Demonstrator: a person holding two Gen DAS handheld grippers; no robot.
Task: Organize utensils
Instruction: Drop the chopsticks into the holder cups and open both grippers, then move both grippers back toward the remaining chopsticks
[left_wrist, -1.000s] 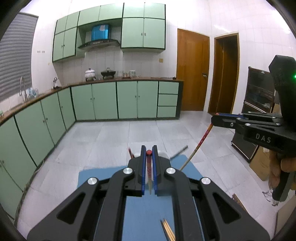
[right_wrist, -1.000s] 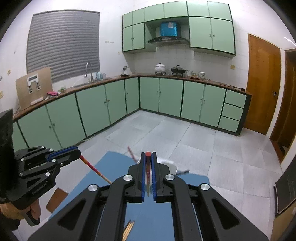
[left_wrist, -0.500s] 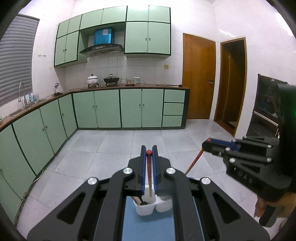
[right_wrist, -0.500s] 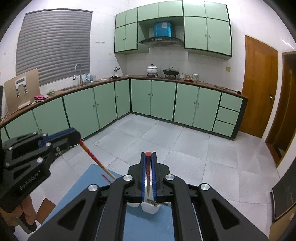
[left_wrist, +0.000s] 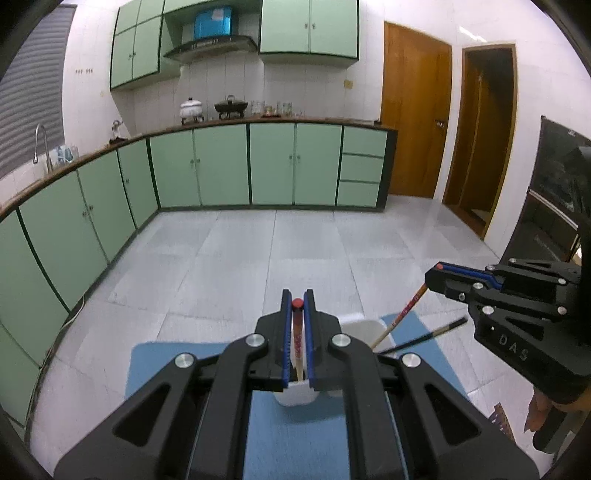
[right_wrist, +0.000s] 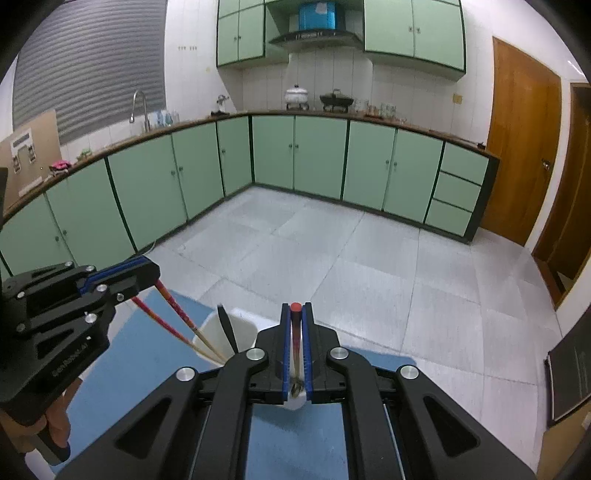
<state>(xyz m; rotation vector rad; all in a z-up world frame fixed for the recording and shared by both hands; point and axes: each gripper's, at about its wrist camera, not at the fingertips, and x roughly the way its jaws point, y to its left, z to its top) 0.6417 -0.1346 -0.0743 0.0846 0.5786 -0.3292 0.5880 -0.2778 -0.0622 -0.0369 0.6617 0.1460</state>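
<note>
Chopstick (left_wrist: 296, 343), red-tipped, is clamped upright in the left gripper (left_wrist: 297, 301), its lower end now inside the white holder (left_wrist: 356, 321) on the blue mat (left_wrist: 295, 432); a second ago the holder was out of sight.

In the right view, the right gripper (right_wrist: 296, 314) pinches another chopstick (right_wrist: 296, 332), lowered into the holder (right_wrist: 243, 326).

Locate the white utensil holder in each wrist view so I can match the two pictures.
Left wrist view: the white utensil holder sits low and centre-right, mostly behind the left gripper.
Right wrist view: it sits low and centre-left, just left of the right gripper.
Shared landmark: the blue mat under it.
</note>
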